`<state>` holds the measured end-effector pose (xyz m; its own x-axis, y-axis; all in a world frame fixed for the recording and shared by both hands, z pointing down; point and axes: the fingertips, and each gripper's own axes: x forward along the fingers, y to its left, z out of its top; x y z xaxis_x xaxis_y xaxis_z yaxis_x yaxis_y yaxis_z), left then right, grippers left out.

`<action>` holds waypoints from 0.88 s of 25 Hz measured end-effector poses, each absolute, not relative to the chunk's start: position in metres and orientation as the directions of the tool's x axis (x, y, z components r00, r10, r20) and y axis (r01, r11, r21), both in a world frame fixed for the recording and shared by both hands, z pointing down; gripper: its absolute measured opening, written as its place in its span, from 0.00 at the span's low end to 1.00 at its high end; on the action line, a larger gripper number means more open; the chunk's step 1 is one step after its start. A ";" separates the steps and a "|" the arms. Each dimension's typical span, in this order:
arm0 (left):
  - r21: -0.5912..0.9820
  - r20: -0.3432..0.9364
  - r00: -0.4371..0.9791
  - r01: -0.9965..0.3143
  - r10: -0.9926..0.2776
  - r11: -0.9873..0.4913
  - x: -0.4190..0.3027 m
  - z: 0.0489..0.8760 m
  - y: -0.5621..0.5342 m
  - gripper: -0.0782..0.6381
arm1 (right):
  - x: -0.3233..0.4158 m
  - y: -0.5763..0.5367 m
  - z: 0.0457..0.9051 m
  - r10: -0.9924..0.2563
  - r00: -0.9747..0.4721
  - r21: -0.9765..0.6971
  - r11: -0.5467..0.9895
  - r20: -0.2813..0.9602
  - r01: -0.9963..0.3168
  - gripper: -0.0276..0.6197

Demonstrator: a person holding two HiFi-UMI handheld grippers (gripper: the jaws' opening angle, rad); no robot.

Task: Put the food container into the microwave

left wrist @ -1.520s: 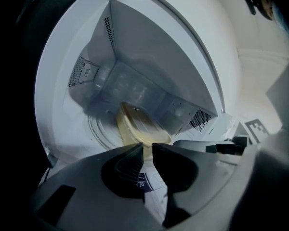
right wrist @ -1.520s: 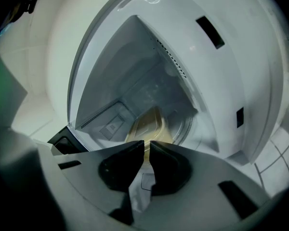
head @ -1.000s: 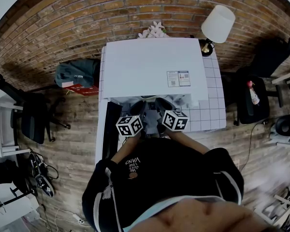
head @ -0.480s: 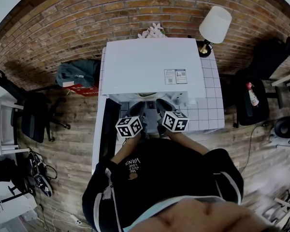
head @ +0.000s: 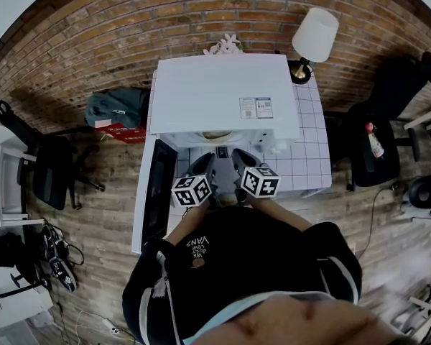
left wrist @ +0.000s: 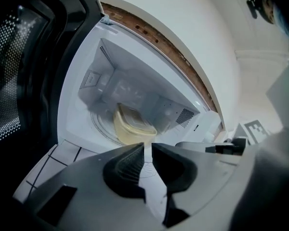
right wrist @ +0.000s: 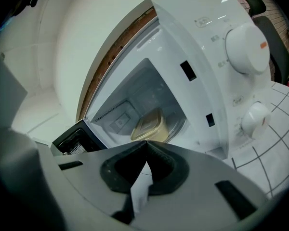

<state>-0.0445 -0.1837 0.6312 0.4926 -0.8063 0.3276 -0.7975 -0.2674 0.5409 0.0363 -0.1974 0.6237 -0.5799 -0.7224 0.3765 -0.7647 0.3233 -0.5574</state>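
Note:
A yellowish food container (left wrist: 132, 126) (right wrist: 148, 124) rests on the turntable inside the white microwave (head: 223, 92), whose dark door (head: 156, 192) hangs open to the left. Both grippers hover side by side in front of the opening, apart from the container. The left gripper (left wrist: 148, 146) (head: 203, 167) has just been closing; its tips stand nearly together with nothing between them. On the right gripper (right wrist: 147, 143) (head: 242, 161), which has also just been closing, the tips meet and hold nothing.
The microwave stands on a white tiled table (head: 309, 157). Its two control knobs (right wrist: 245, 47) sit on the right of the opening. A lamp (head: 312, 38) stands at the back right corner. A black chair (head: 377, 149) is to the right.
Both grippers have drawn back a little from the microwave opening toward the person. More tiled table shows between them and the microwave, and more of the open door is in view.

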 end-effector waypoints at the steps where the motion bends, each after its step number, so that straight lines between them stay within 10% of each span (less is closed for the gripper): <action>1: 0.541 0.328 0.491 -0.798 -0.807 -0.267 -0.043 0.631 -0.181 0.19 | 0.038 -0.195 0.623 -0.722 -0.581 -0.558 0.325 0.375 -0.764 0.05; 22: 0.533 0.333 0.492 -0.802 -0.804 -0.270 -0.007 0.631 -0.129 0.18 | 0.067 -0.143 0.625 -0.700 -0.618 -0.578 0.354 0.358 -0.735 0.05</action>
<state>-0.0066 -0.1295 0.6309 0.4925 -0.8042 0.3329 -0.8017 -0.2703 0.5331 0.0669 -0.1434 0.6247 -0.6181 -0.7000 0.3578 -0.7353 0.3538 -0.5780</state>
